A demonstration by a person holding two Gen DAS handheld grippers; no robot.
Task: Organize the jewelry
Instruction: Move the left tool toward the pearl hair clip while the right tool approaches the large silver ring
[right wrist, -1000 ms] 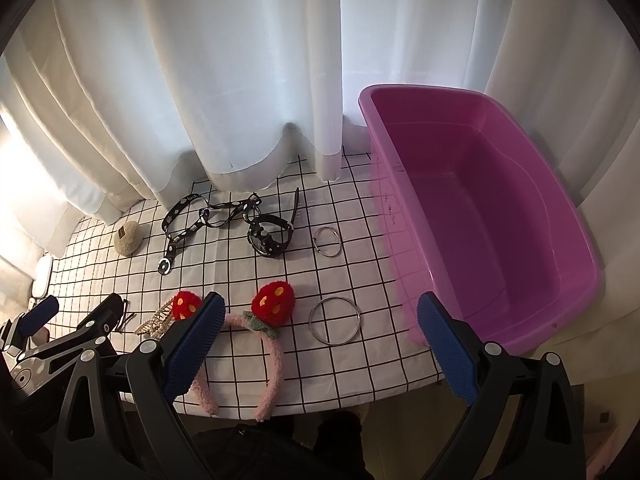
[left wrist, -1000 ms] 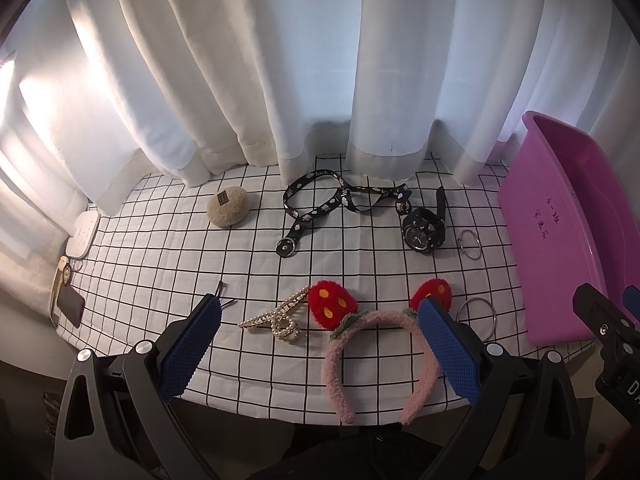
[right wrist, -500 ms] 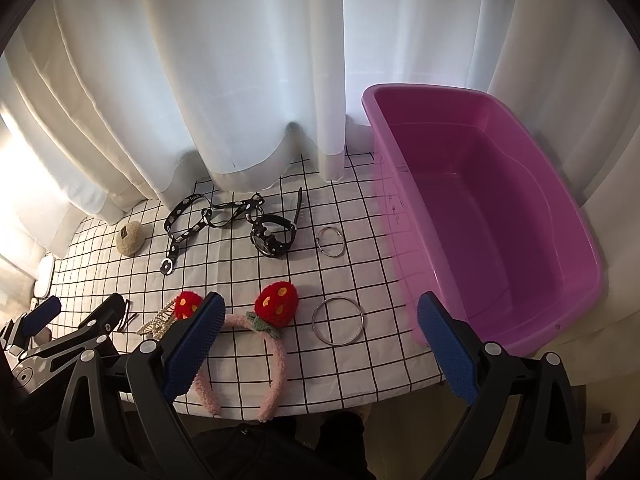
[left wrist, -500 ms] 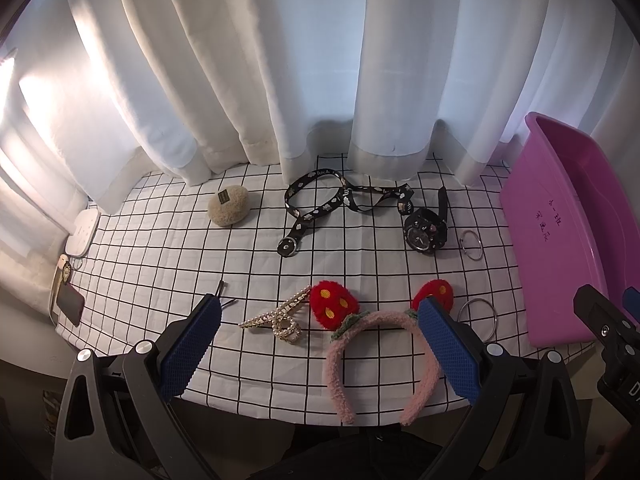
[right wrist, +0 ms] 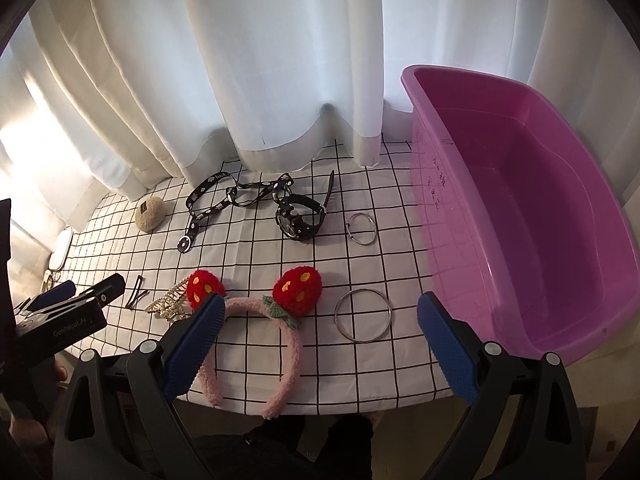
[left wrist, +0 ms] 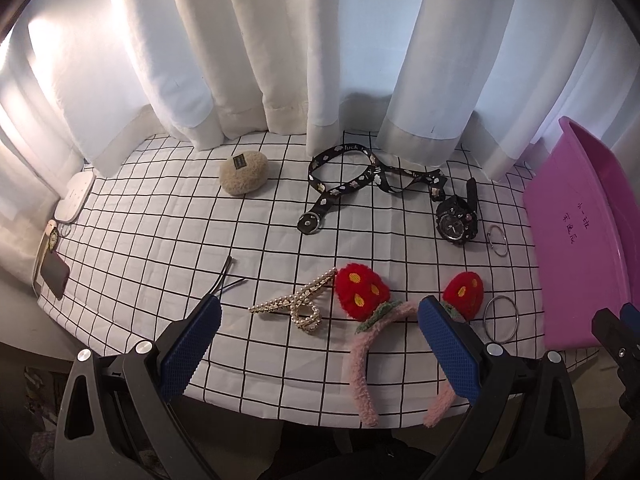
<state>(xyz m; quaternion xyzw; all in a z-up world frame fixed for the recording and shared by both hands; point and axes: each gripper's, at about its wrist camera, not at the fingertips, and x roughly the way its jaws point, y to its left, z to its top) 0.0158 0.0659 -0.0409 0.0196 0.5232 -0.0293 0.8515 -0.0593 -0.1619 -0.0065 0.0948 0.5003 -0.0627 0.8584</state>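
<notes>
- On the checked cloth every piece lies loose and the purple tub at the right edge is empty, so I judge the sorting not yet begun
- Left gripper hangs over the near edge with its jaws spread wide and nothing between them; the pearl hair claw and one strawberry of the pink headband lie in the gap
- Right gripper is likewise released and empty, framing the headband's other strawberry and the large metal ring; the tub sits just beside its right finger
- Farther back lie the black patterned strap, the watch, a small ring, a fuzzy beige clip and a thin hairpin
- Risk: the headband overhangs the near edge, so a clumsy nudge could tip it off the table
- Risk: the flat rings and the hairpin lie flush on the cloth, so the blue pads may slide over them or bunch the fabric
- Risk: the strap touches the watch, so lifting one could drag the other
- Compared with a second ago, both views sit a touch lower and the objects have not shifted; both grippers remain spread
</notes>
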